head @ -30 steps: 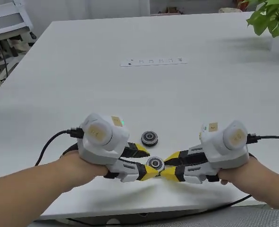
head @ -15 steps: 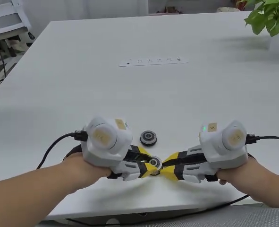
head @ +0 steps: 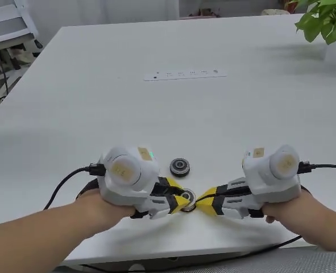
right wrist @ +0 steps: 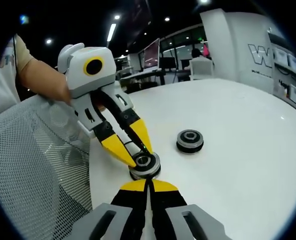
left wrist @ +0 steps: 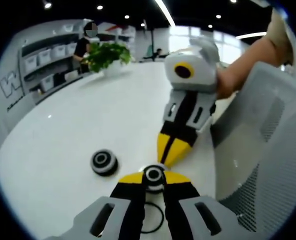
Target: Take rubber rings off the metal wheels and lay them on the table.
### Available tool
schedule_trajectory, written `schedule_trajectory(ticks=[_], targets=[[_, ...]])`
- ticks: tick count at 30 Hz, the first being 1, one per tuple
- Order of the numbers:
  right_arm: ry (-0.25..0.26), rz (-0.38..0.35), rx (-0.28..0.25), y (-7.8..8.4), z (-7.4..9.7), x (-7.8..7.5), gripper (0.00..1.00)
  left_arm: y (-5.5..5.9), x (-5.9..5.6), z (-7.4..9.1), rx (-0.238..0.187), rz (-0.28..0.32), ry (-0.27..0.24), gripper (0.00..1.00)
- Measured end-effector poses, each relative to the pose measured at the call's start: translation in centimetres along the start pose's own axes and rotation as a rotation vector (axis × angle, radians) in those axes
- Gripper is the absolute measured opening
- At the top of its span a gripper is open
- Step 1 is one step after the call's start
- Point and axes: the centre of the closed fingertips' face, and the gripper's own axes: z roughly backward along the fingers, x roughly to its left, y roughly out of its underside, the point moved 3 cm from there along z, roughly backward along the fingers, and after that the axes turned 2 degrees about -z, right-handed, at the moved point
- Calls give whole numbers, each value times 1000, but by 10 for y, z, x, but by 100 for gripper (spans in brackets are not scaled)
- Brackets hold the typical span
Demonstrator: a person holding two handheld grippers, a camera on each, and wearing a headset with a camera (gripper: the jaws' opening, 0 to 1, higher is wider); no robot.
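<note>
The white table [head: 156, 114] is carrying all the work near its front edge. The left gripper [head: 179, 200] is clamping its jaws on either side of 1 metal wheel [right wrist: 144, 163], probably steadying it so the rubber can be peeled off. The right gripper [head: 204, 207], jaws pressed together, is meeting that wheel's rim tip-first from the opposite side. Whether it is pinching rubber, I cannot tell. A 2nd wheel [head: 180, 166] is sitting just beyond, apart from both tools and seemingly wearing its dark ring. The left gripper view is revealing 1 thin black ring [left wrist: 153, 220] lying flat under its jaws, where the head view is blocked by the gripper body.
</note>
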Motion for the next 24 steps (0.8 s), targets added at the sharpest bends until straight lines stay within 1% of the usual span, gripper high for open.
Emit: schedule_trajectory(ticks=[3, 8, 10, 13, 21, 23, 24], targets=[[3, -22, -6, 0, 0, 0, 0, 0, 0, 0, 7, -9, -5, 14], [3, -114, -29, 0, 1, -2, 0, 0, 1, -1, 8, -7, -13, 14], [0, -154, -48, -1, 2, -2, 0, 0, 1, -1, 9, -6, -15, 13], [2, -192, -61, -1, 5, -3, 0, 0, 0, -1, 11, -5, -18, 13], [2, -237, -88, -3, 6, -3, 0, 0, 0, -2, 17, -2, -25, 13], [16, -270, -123, -7, 9, -7, 0, 0, 0, -2, 22, -5, -25, 13], [10, -306, -148, -10, 9, -8, 0, 0, 0, -2, 24, -7, -25, 13]])
